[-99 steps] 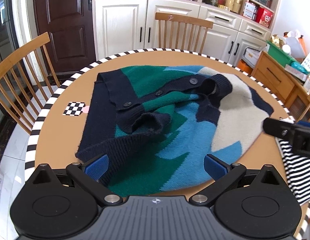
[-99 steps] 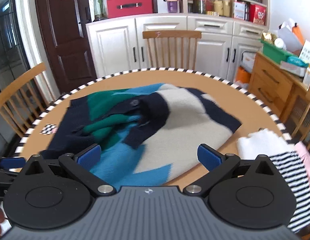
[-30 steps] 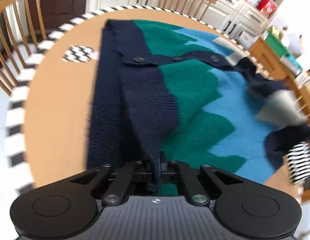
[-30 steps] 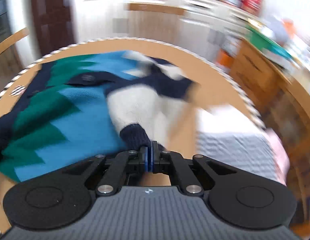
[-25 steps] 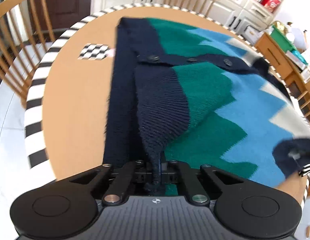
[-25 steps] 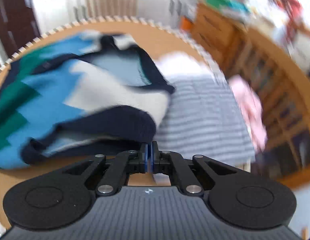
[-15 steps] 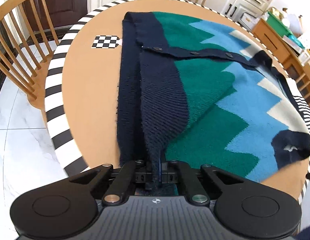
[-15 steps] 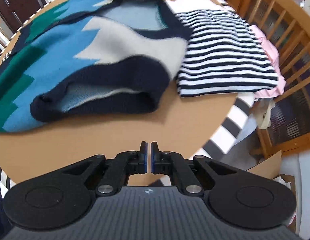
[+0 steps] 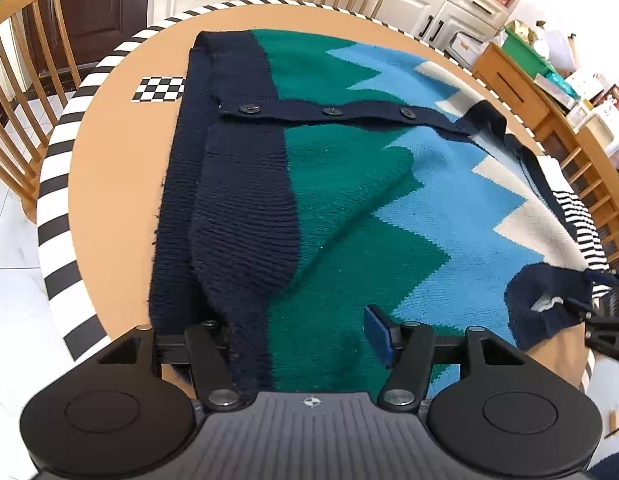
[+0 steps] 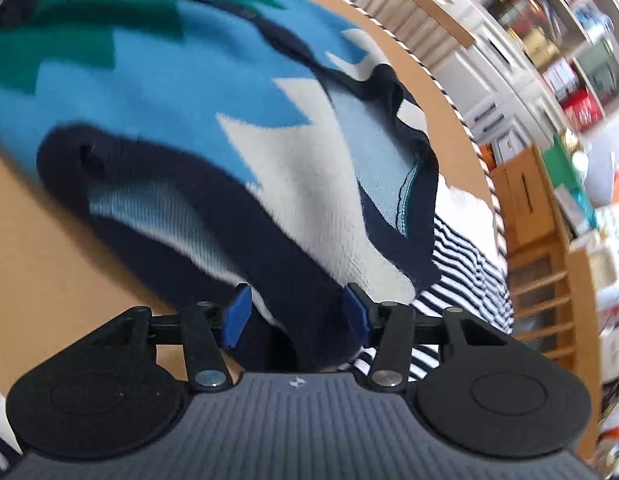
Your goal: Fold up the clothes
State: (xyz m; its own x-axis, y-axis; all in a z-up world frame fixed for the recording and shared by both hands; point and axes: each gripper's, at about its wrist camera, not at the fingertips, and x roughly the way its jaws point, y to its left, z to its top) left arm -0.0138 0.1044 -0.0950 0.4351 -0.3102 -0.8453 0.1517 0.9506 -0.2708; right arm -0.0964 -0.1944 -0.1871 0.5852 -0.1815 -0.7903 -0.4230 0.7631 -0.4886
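A knitted cardigan [image 9: 349, 184] in navy, green, blue and cream zigzags lies spread flat on the round wooden table [image 9: 121, 160], buttons up. My left gripper [image 9: 305, 332] is open over its near hem, with the navy and green fabric between the fingers. My right gripper [image 10: 295, 312] is open, with the navy cuffed sleeve end [image 10: 245, 256] lying between its blue pads. The right gripper also shows at the right edge of the left wrist view [image 9: 605, 316], by the sleeve end [image 9: 545, 308].
A folded black-and-white striped garment [image 10: 465, 276] lies under the cardigan's right side, with a white one [image 10: 465, 204] behind it. A checkerboard marker [image 9: 159, 89] sits at the table's left. Wooden chairs [image 9: 17, 92] ring the table. Cabinets [image 9: 441, 4] and shelves stand behind.
Both grippers have opened. The left let go of the navy hem it pinched. The right swung back over the sleeve end, which now lies between its pads.
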